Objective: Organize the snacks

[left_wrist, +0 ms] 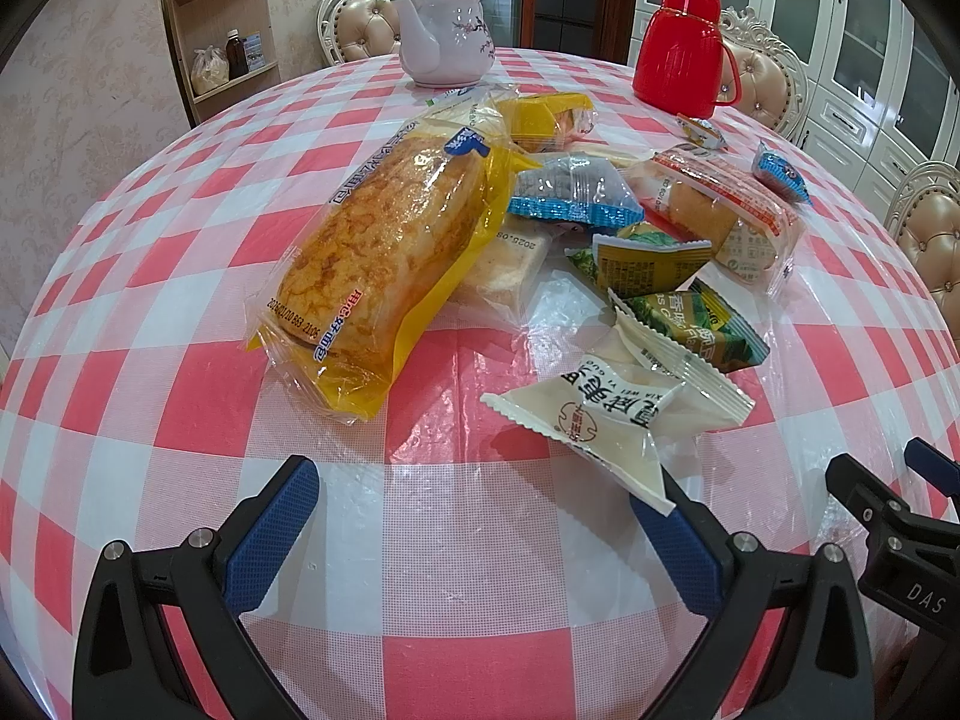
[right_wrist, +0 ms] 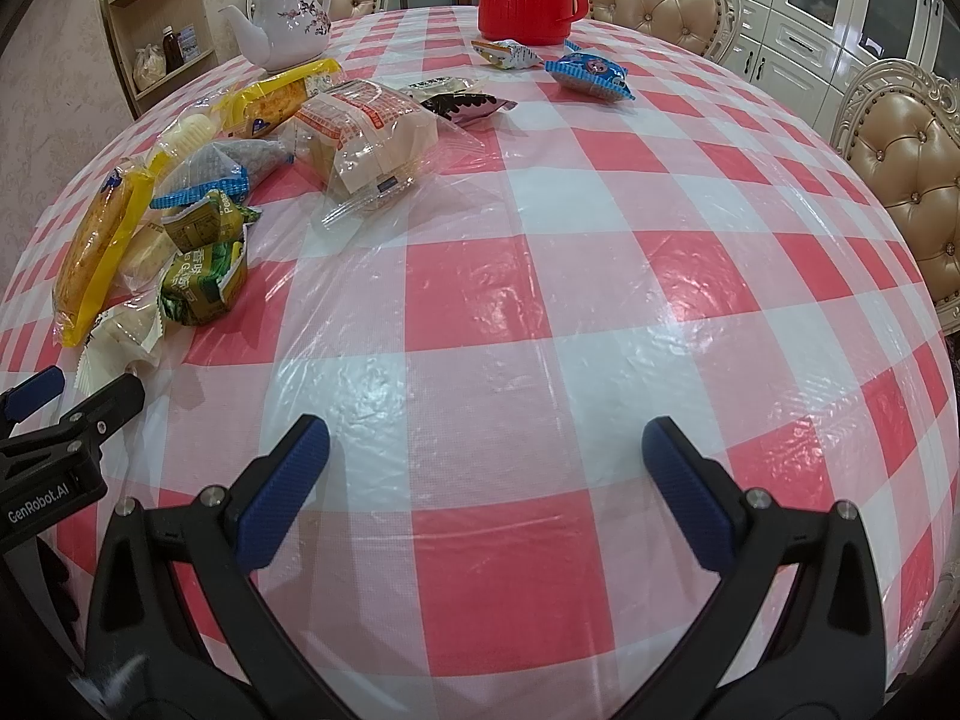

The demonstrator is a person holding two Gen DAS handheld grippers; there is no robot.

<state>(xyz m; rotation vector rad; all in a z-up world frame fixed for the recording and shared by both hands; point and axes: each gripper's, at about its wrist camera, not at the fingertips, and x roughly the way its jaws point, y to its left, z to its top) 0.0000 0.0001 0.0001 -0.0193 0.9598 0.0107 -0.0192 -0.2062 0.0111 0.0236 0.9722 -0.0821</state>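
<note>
A heap of wrapped snacks lies on the red-and-white checked table (left_wrist: pixel 180 420): a long yellow bread pack (left_wrist: pixel 384 258), a white pastry pack (left_wrist: pixel 618 420), green packs (left_wrist: pixel 690 318), a blue-edged pack (left_wrist: pixel 570 186) and a clear cake pack (left_wrist: pixel 720 210). My left gripper (left_wrist: pixel 486 516) is open just in front of the white pack, whose corner touches the right finger. My right gripper (right_wrist: pixel 486 468) is open and empty over bare cloth, right of the heap (right_wrist: pixel 198 180). A small blue pack (right_wrist: pixel 591 75) and a candy (right_wrist: pixel 507 53) lie apart at the far side.
A white teapot (left_wrist: pixel 444 36) and a red thermos jug (left_wrist: pixel 684 48) stand at the table's far edge. Padded chairs (right_wrist: pixel 900 168) ring the table. A wooden shelf (left_wrist: pixel 222 30) stands at the far left, white cabinets (left_wrist: pixel 840 30) at the right.
</note>
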